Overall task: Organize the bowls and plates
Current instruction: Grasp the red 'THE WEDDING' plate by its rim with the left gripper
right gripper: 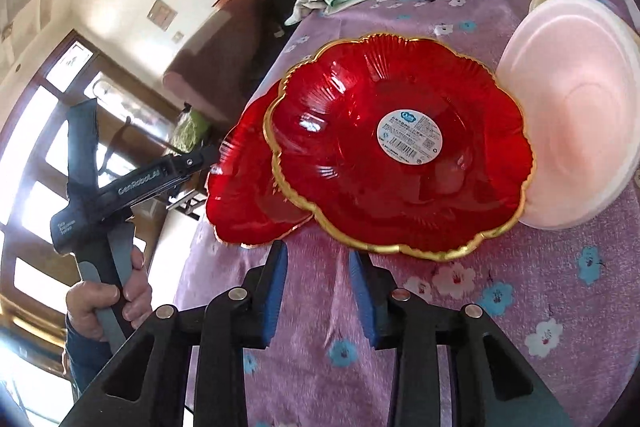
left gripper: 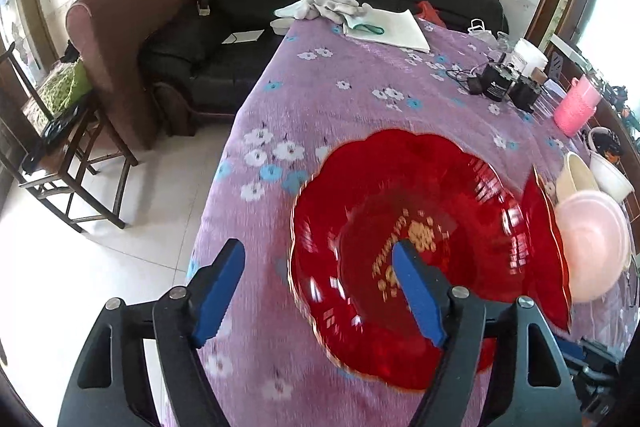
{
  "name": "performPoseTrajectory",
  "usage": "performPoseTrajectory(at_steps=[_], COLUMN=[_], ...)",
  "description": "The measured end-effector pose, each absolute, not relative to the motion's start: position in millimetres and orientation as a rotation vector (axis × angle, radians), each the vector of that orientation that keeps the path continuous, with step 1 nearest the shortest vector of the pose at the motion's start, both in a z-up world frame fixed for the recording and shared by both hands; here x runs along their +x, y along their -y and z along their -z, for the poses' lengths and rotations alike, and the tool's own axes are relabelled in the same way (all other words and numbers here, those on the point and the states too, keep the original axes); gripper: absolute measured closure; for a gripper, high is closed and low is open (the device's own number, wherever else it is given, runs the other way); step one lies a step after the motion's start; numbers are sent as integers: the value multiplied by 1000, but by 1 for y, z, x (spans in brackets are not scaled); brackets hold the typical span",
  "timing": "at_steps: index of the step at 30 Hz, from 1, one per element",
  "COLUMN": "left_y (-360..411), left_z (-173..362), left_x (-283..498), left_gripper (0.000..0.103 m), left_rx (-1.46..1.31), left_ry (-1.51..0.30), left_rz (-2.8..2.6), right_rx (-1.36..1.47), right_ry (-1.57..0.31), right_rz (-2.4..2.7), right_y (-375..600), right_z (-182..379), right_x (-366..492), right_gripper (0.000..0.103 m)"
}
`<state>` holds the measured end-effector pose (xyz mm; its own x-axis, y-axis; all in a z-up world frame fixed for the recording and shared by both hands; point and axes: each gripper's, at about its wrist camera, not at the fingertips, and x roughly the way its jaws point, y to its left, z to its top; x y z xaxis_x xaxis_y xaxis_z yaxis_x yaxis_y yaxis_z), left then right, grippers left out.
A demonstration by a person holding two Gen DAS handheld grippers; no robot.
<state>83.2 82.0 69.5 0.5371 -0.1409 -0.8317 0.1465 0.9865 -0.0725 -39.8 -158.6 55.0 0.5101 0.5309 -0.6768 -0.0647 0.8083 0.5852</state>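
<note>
A red scalloped plate (left gripper: 400, 195) with a gold rim lies on the purple flowered tablecloth (left gripper: 320, 87). My left gripper (left gripper: 320, 267) is open and straddles its left rim, one finger over the plate and one over the cloth. A second red plate (right gripper: 400, 155), sticker side toward me, leans tilted against a pale pink bowl (right gripper: 576, 115). The first plate (right gripper: 248, 195) sits behind it on the left, with the left gripper (right gripper: 208, 155) at its edge. My right gripper (right gripper: 320, 267) is open just below the tilted plate's near rim, with only cloth between its fingers.
A cream bowl (left gripper: 576, 179) and a white bowl (left gripper: 612, 175) sit behind the pink bowl (left gripper: 592, 247). Farther back are black devices (left gripper: 500, 83), a pink basket (left gripper: 576, 107), and white cloths with paper (left gripper: 384, 23). The table's left edge drops to tile floor by a wooden chair (left gripper: 68, 155).
</note>
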Motion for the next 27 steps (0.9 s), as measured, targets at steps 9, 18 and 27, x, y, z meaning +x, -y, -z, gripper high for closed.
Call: performPoseTrajectory(at_steps=[9, 18, 27], left_y=[-81, -75, -70], left_z=[-53, -43, -38], left_x=[126, 147, 152], left_gripper=[48, 66, 73], left_rx=[-3, -19, 10], left_ry=[-1035, -1067, -1043], left_rz=[150, 178, 160], right_rx=[560, 568, 591], right_ry=[-995, -995, -992], right_rz=[-324, -300, -298], right_y=[158, 157, 153], right_z=[-45, -41, -44], right_x=[-27, -20, -13], right_gripper=[68, 67, 67])
